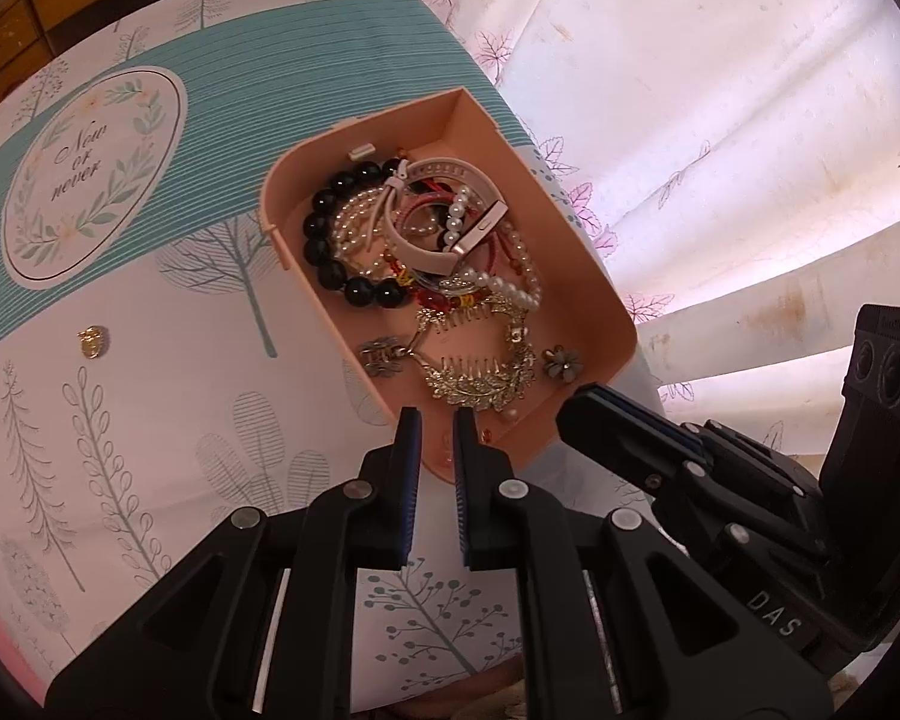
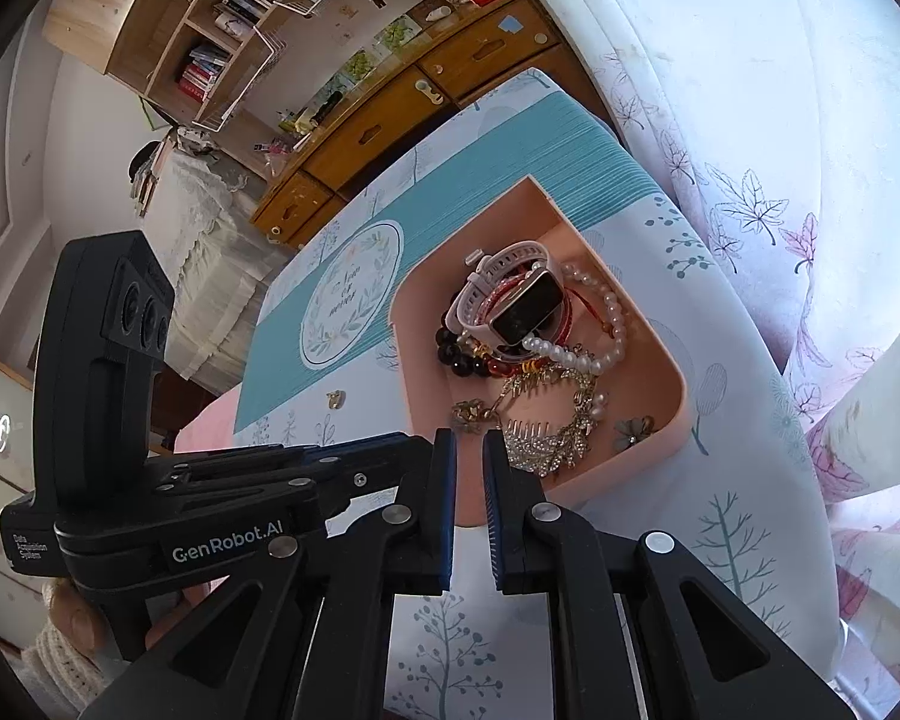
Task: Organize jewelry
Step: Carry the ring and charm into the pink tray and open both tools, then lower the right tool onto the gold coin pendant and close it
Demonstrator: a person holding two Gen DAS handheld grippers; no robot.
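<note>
A table (image 1: 150,420) under a tree-print cloth carries a pink tray (image 1: 576,276) near its curtain-side edge. The tray holds the jewelry: a black bead bracelet (image 1: 324,234), a watch (image 2: 522,300), pearls (image 2: 606,324), a comb (image 1: 480,378). A small gold piece (image 1: 92,341) lies on the cloth, apart from the tray. The left gripper (image 1: 437,420) and right gripper (image 2: 469,441) hover at the tray's near end, jaws nearly closed, empty.

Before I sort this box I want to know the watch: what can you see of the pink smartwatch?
The smartwatch has a pale pink perforated strap, rubbery-looking, curled into a loop, and a dark rectangular face in a rose-gold case. It lies tilted on top of the tangle in the far half of the pink tray. A pearl bracelet and red cords press against it, and black beads lie beside it. Neither gripper touches it.
</note>
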